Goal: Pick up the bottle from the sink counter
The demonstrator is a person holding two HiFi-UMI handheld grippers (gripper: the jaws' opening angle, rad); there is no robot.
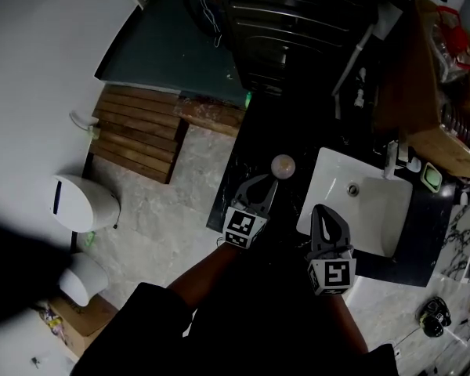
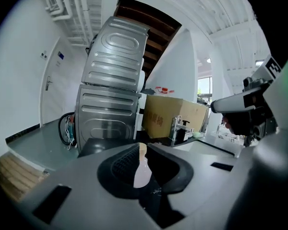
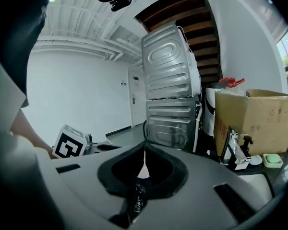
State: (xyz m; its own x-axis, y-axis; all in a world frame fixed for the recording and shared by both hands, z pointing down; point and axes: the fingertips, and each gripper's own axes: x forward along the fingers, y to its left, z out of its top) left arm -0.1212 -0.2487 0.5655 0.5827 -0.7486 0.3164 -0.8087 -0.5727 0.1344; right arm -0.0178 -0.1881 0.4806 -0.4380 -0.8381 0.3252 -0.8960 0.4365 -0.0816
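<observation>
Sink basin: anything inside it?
Only the drain shows inside the white sink basin; the rest in view looks bare. The right hand-held gripper covers its near left corner, so that part is unseen.

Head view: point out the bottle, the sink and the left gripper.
bottle (image 1: 283, 165), head view, on its round top.
sink (image 1: 334, 190), head view, on its bare left wall.
left gripper (image 1: 268, 181), head view, between its fingertips.
</observation>
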